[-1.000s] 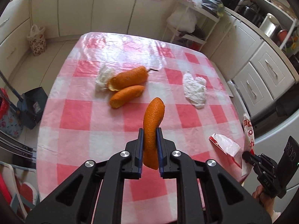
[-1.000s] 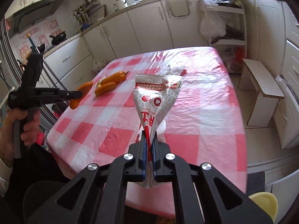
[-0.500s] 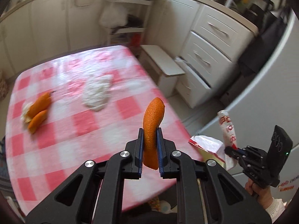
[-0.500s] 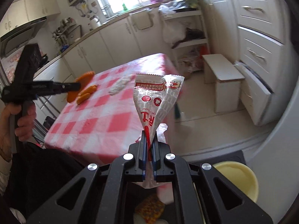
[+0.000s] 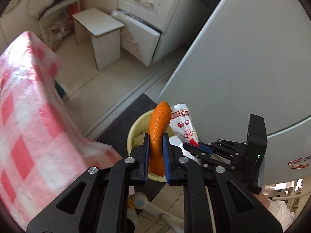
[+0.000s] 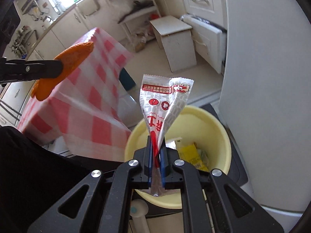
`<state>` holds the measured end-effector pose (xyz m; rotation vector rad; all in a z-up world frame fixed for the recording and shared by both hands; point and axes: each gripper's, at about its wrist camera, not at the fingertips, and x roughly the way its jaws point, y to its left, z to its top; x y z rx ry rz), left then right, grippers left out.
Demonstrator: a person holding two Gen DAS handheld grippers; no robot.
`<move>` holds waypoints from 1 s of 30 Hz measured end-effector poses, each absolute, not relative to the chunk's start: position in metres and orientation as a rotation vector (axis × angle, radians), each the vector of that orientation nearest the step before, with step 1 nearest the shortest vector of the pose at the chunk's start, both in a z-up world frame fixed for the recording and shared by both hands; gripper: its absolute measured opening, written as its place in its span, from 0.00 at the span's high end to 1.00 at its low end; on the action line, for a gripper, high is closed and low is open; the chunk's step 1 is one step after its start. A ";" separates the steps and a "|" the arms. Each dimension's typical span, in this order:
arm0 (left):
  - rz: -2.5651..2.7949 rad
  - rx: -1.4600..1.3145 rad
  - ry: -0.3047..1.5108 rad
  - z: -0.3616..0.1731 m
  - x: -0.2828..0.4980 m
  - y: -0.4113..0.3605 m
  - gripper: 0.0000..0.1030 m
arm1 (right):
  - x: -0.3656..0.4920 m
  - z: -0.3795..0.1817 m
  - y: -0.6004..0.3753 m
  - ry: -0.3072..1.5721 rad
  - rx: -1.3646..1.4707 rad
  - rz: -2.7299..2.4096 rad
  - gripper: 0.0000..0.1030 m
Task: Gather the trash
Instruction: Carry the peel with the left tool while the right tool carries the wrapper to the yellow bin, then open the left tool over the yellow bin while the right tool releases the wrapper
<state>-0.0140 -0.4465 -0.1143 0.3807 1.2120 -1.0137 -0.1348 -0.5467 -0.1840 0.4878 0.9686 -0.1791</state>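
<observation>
Orange peel point(image 5: 157, 136) sits clamped upright between my left gripper's point(image 5: 156, 156) jaws, held over the near rim of the yellow bin point(image 6: 223, 136). My right gripper point(image 6: 156, 163) has the crumpled white-and-red wrapper point(image 6: 165, 104) between its jaws, which have just been opening; I cannot tell whether the pads press it. The bin stands on the floor beside the desk point(image 6: 93, 104) with its pink checked cloth, close to a white appliance door point(image 5: 243, 68).
</observation>
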 end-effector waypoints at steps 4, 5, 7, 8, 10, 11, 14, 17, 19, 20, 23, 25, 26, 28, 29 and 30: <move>-0.988 0.415 1.277 -0.142 -0.019 -0.466 0.82 | -0.134 -0.199 -0.553 0.999 0.508 -0.198 0.50; -0.982 0.422 1.282 -0.146 -0.020 -0.467 0.77 | -0.134 -0.200 -0.554 1.001 0.512 -0.204 0.49; -0.968 0.435 1.276 -0.152 -0.018 -0.467 0.67 | -0.139 -0.201 -0.558 0.995 0.523 -0.219 0.47; -0.958 0.436 1.261 -0.150 -0.018 -0.466 0.64 | -0.141 -0.200 -0.560 0.989 0.531 -0.227 0.45; -0.958 0.417 1.232 -0.143 -0.016 -0.459 0.62 | -0.146 -0.197 -0.564 0.975 0.544 -0.240 0.44; -0.955 0.403 1.209 -0.136 -0.015 -0.455 0.61 | -0.147 -0.194 -0.565 0.967 0.550 -0.245 0.44; -0.951 0.360 1.140 -0.115 -0.008 -0.441 0.59 | -0.146 -0.186 -0.568 0.939 0.553 -0.249 0.44; -0.919 0.326 1.055 -0.089 0.008 -0.410 0.58 | -0.142 -0.170 -0.562 0.901 0.537 -0.235 0.43; -0.874 0.295 1.010 -0.073 0.026 -0.380 0.57 | -0.134 -0.155 -0.554 0.870 0.519 -0.210 0.43; -0.849 0.279 0.991 -0.066 0.036 -0.365 0.56 | -0.128 -0.148 -0.549 0.858 0.509 -0.196 0.43; -0.744 0.160 0.968 -0.046 0.081 -0.300 0.54 | -0.105 -0.126 -0.529 0.823 0.471 -0.130 0.42; -0.626 0.126 0.922 -0.034 0.113 -0.250 0.54 | -0.081 -0.112 -0.508 0.809 0.434 -0.065 0.42; -0.570 0.112 0.911 -0.030 0.129 -0.227 0.54 | -0.069 -0.106 -0.498 0.806 0.413 -0.033 0.42; -0.461 0.019 0.925 -0.027 0.167 -0.169 0.54 | -0.042 -0.095 -0.474 0.805 0.365 0.037 0.41; -0.411 -0.016 0.927 -0.026 0.183 -0.145 0.54 | -0.029 -0.090 -0.462 0.807 0.346 0.074 0.41; -0.371 -0.041 0.928 -0.028 0.196 -0.124 0.54 | -0.012 -0.084 -0.445 0.809 0.324 0.122 0.41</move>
